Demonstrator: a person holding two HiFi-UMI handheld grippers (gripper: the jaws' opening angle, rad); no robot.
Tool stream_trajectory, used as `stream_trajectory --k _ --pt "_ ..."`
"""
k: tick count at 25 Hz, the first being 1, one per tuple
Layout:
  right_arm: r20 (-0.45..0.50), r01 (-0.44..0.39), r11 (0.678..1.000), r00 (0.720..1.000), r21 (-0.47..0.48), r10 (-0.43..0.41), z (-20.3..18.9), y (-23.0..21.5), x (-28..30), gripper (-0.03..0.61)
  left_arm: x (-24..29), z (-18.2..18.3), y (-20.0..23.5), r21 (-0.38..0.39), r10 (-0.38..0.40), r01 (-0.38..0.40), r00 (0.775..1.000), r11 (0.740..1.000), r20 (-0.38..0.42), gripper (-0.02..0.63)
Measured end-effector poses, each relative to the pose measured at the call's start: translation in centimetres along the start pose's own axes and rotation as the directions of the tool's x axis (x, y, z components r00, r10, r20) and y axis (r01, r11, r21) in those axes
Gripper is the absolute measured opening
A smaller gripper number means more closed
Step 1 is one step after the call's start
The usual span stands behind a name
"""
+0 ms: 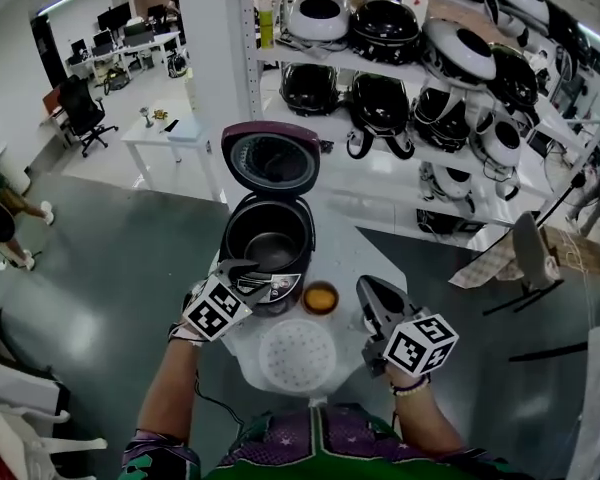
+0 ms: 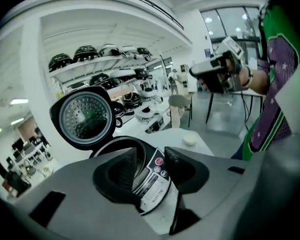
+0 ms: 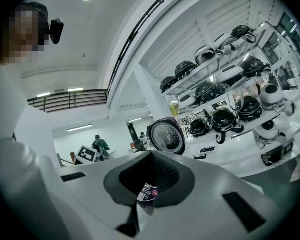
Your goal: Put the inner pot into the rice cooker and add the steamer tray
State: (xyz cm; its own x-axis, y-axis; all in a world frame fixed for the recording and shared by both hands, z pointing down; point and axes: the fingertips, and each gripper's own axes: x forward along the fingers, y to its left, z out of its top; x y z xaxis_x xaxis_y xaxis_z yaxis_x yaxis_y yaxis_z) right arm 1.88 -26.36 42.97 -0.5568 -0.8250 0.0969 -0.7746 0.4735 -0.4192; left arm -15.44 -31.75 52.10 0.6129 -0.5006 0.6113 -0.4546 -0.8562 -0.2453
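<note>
- The rice cooker [image 1: 270, 230] stands on the round white tabletop [image 1: 348, 266] with its lid [image 1: 271, 156] raised at 12 o'clock. The inner pot [image 1: 273, 250] sits inside it.
- The steamer tray [image 1: 297, 356] lies flat on the tabletop at the cooker's 6 o'clock, apart from both tongs.
- A small round cup [image 1: 321, 297] sits at the cooker's 5 o'clock.
- The left tongs [image 1: 242, 271] hover by the cooker's front rim at 7 o'clock, jaws apart, gripping nothing.
- The right tongs [image 1: 372, 290] hang at 4 o'clock, jaws closed together and empty.
</note>
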Motion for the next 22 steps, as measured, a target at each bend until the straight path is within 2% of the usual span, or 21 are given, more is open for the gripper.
stream_trajectory --k 2,5,9,12,14,17,21,22 --pt "-0.001 0.009 1.000 1.000 -0.011 -0.009 -0.1 0.5 -0.6 0.006 -1.7 0.1 -1.0 -0.083 0.004 0.001 0.998 0.997 0.067 0.193" --pt "0.004 0.026 0.999 1.000 -0.025 -0.025 0.2 1.2 -1.4 0.006 -4.9 0.9 -2.3 -0.195 0.061 -0.028 0.984 0.980 0.167 0.177" --pt "0.007 0.036 0.997 0.999 -0.066 -0.035 0.6 2.9 -1.9 0.006 -9.8 2.1 -3.9 -0.313 0.170 -0.068 0.935 0.947 0.311 0.153" --pt "0.016 0.039 0.995 0.999 -0.097 -0.037 0.9 4.3 -2.1 0.006 -13.4 2.6 -4.1 -0.371 0.260 -0.109 0.885 0.922 0.386 0.124" --pt "0.035 0.041 0.994 0.999 -0.105 -0.037 1.0 5.3 -2.7 0.006 -15.8 2.5 -4.2 -0.397 0.318 -0.146 0.853 0.906 0.413 0.094" --pt "0.082 0.040 0.992 0.996 -0.123 -0.030 1.5 7.3 -3.5 0.006 -19.2 1.7 -4.3 -0.430 0.390 -0.198 0.819 0.881 0.420 0.045" --pt "0.130 0.062 0.984 0.991 -0.166 -0.041 1.9 8.7 -4.1 0.005 -21.8 -0.2 -4.0 -0.535 0.471 -0.208 0.776 0.819 0.419 0.021" --pt "0.131 0.069 0.982 0.990 -0.176 -0.046 1.8 8.9 -4.2 0.025 -22.2 -0.7 -4.0 -0.553 0.489 -0.213 0.765 0.806 0.419 0.021"
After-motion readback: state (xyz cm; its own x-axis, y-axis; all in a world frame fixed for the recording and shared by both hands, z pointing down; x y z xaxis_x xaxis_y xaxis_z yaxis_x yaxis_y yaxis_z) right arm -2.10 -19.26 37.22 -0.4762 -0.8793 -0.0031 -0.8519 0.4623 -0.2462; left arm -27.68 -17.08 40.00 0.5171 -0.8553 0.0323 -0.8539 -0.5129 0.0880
